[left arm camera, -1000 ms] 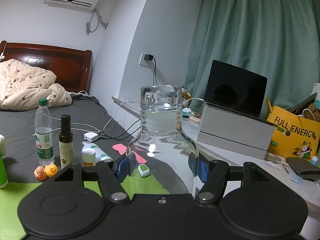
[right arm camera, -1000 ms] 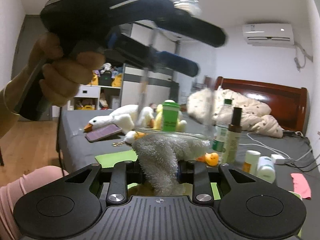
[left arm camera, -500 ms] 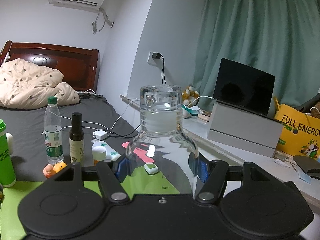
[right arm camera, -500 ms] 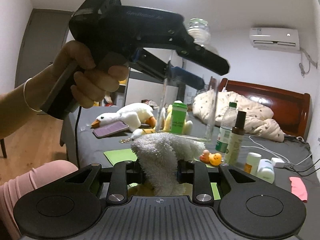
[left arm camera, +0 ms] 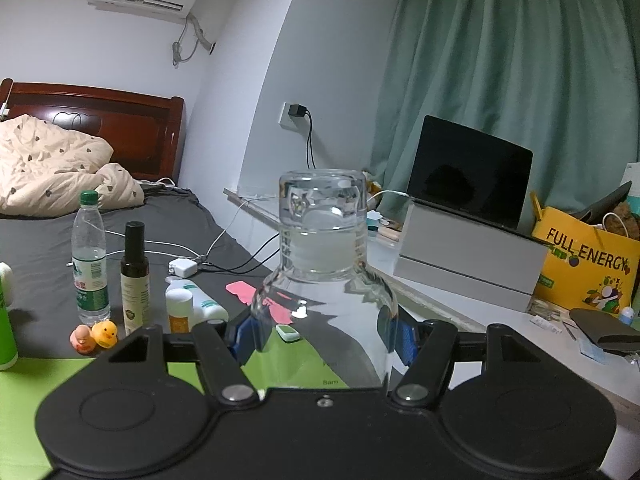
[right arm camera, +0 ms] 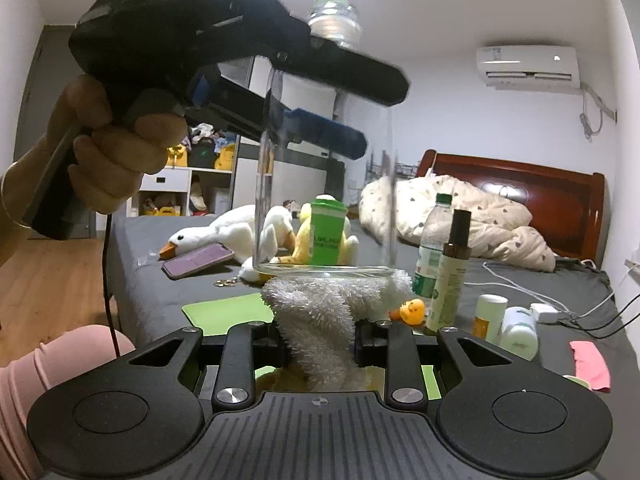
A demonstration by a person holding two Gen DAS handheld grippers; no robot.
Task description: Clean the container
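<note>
The left hand-held gripper (left arm camera: pixel 326 332) pinches the clear glass jar with a narrow screw neck (left arm camera: pixel 324 280) across its shoulder, blue pads pressed to either side of the glass. In the right wrist view the jar (right arm camera: pixel 326 184) now hangs higher and steadier than a second ago, centre frame, with its wide base rim just above the fluffy white cloth (right arm camera: pixel 332 320). The right hand-held gripper (right arm camera: pixel 320 346) is pressed together on that cloth, at the lower centre of the frame. A second ago the left hand (right arm camera: pixel 120 152) and its tool were a blur at the upper left; now they are sharp and nearly still. That suggests the jar is positioned for wiping, with cloth and base about to meet, though I cannot tell whether they touch.
</note>
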